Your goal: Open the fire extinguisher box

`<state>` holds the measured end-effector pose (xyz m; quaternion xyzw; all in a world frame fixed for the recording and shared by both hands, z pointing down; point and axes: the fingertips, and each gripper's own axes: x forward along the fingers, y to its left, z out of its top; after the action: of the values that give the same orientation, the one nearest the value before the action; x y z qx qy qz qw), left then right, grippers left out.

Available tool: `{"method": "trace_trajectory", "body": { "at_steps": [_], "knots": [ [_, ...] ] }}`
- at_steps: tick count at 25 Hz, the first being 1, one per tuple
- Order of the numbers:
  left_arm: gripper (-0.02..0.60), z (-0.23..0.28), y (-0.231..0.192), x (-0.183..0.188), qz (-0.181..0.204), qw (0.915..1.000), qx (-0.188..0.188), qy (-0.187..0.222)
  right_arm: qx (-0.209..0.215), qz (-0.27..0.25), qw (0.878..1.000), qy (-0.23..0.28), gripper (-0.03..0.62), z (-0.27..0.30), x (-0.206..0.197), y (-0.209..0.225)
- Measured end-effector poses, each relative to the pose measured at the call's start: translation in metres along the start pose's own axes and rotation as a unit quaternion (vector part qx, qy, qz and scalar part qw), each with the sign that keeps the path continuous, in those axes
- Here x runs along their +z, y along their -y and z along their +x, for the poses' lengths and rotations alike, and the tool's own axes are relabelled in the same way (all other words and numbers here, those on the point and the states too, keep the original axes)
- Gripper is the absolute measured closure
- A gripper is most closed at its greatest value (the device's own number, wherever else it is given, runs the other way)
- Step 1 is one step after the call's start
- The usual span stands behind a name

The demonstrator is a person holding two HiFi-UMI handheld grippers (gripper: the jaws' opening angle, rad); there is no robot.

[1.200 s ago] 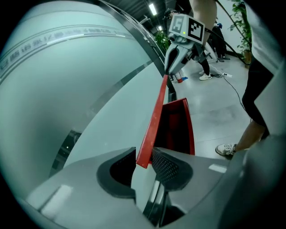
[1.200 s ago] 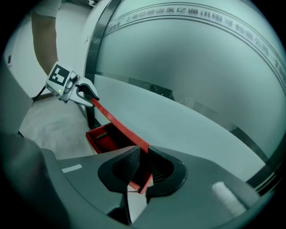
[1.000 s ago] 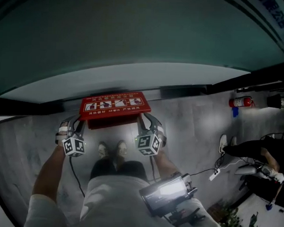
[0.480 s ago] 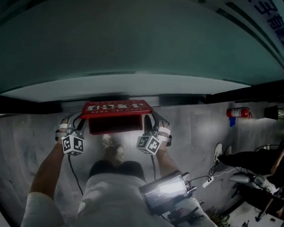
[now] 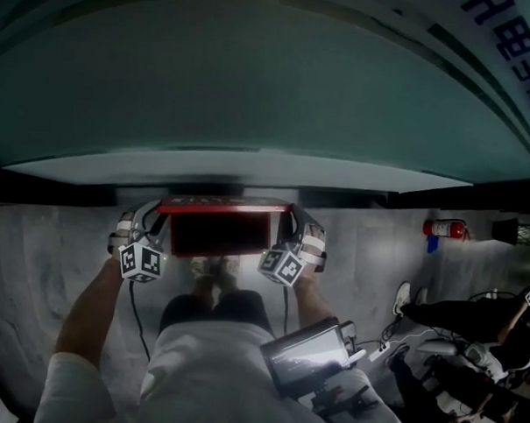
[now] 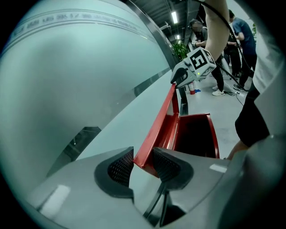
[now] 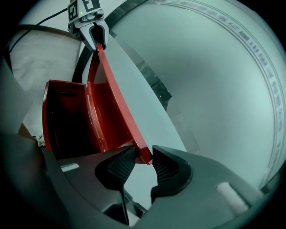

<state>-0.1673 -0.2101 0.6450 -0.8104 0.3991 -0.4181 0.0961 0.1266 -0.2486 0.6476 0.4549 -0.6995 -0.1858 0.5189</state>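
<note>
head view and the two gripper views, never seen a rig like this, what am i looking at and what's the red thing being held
There is no robot here: a person holds a two-jaw gripper in each hand. The head view comes from a camera on the person's head, looking down past their arms to the floor. Each gripper view comes from a camera riding on that gripper, looking along its jaws.

The left gripper and right gripper each pinch one end of the red lid of a fire extinguisher box. The box sits on the floor against a frosted glass wall. The lid is swung up, so the box is open, but its inside is too dark to see into. The marker cubes are part of the grippers.
</note>
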Motion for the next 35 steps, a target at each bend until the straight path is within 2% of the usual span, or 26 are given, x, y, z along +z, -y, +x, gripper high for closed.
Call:
{"method": "trace_trajectory", "body": {
  "at_steps": [12, 19, 27, 35],
  "knots": [
    [0.449, 0.012, -0.041, 0.006, -0.060, 0.9974, 0.037, -0.017, -0.018, -0.027, 0.999, 0.034, 0.489, 0.023, 0.018, 0.022],
    [0.437, 0.056, -0.074, -0.001, -0.113, 0.9901, 0.074, -0.038, -0.002, -0.040, 0.999, 0.032, 0.500, 0.072, 0.028, 0.034],
    [0.437, 0.058, -0.089, -0.002, -0.133, 0.9854, 0.092, -0.053, 0.001, -0.046, 0.998, 0.034, 0.503, 0.082, 0.036, 0.038],
    [0.437, 0.063, -0.087, -0.002, -0.151, 0.9799, 0.113, -0.065, -0.001, -0.025, 0.999, 0.034, 0.499, 0.086, 0.035, 0.040]
  ]
}}
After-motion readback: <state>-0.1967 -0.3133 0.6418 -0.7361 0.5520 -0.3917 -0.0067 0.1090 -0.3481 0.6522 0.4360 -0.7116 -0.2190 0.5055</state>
